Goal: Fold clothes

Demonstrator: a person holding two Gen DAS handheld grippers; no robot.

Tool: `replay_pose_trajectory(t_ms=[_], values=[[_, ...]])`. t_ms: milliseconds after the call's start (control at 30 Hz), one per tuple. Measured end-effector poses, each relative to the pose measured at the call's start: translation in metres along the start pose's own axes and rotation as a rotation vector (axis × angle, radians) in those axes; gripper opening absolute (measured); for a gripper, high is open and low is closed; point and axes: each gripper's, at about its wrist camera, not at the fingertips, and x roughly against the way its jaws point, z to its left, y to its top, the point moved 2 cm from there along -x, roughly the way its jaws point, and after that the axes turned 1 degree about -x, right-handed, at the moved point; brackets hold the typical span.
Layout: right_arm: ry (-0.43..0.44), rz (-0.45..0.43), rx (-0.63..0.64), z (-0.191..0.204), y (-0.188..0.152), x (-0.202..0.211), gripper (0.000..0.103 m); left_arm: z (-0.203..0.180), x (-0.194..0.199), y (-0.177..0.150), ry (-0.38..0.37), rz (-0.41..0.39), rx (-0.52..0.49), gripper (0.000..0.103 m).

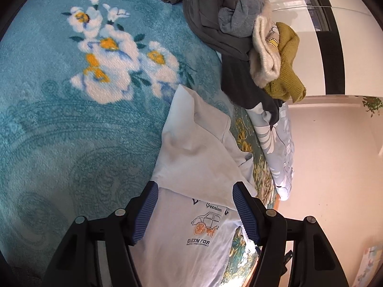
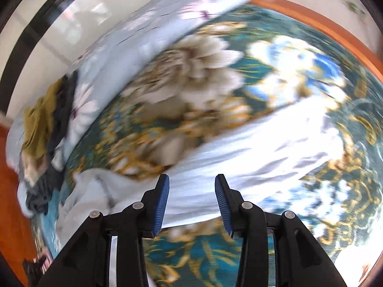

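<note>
Shirt: pale blue cotton T-shirt with a car print [image 1: 191, 215] lies on the teal floral fleece blanket [image 1: 71, 131], one side flap turned over across its chest.
Left claw: left gripper [image 1: 195, 211] hovers over the print, jaws spread wide, nothing pinched.
Right claw: right gripper [image 2: 191, 201] is apart too, above the shirt's far end; that view is smeared.
Pile: heap of grey, cream and mustard garments [image 1: 244, 35] waits beyond.
Risk: I reckon a one-layer pinch drags the flap open; fleece may snag the cloth.
</note>
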Motion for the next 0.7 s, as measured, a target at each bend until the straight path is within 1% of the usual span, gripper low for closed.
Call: replay_pose_trajectory(t_ms=[33,100,167,233,367,433,467,567,600,633,667,700], values=[[-0.014,-0.017,-0.064,-0.024,0.004,0.002,0.041,0.001,0.003,-0.001,-0.005,-0.008,0.006,0.069],[-0.032,-0.041,-0.163,-0.061,0.010,0.004,0.041,-0.003,0.002,-0.008,0.011,-0.004,-0.009,0.069],[-0.047,-0.052,-0.233,-0.085,0.014,0.004,0.041,-0.005,0.002,-0.015,0.030,0.003,-0.013,0.069],[-0.037,-0.071,-0.298,-0.099,0.018,0.004,0.041,-0.005,0.005,-0.021,0.040,-0.001,-0.010,0.069],[0.057,-0.060,-0.399,-0.107,0.029,-0.009,0.041,0.001,0.016,-0.029,0.044,-0.028,0.023,0.069],[0.062,-0.053,-0.403,-0.104,0.033,-0.016,0.041,0.000,0.019,-0.032,0.054,-0.037,0.012,0.069],[0.061,-0.051,-0.397,-0.102,0.035,-0.019,0.044,-0.001,0.019,-0.034,0.065,-0.038,0.005,0.069],[0.069,-0.050,-0.375,-0.096,0.039,-0.025,0.043,-0.005,0.020,-0.038,0.084,-0.029,-0.012,0.069],[0.056,-0.046,-0.368,-0.095,0.039,-0.026,0.041,-0.007,0.021,-0.039,0.088,-0.029,-0.021,0.069],[0.043,-0.041,-0.360,-0.094,0.039,-0.028,0.027,-0.008,0.022,-0.040,0.093,-0.029,-0.029,0.069],[0.033,-0.034,-0.356,-0.093,0.038,-0.030,0.006,-0.009,0.023,-0.041,0.100,-0.029,-0.038,0.069],[0.027,-0.023,-0.353,-0.092,0.038,-0.032,0.005,-0.010,0.025,-0.041,0.105,-0.030,-0.043,0.069]])
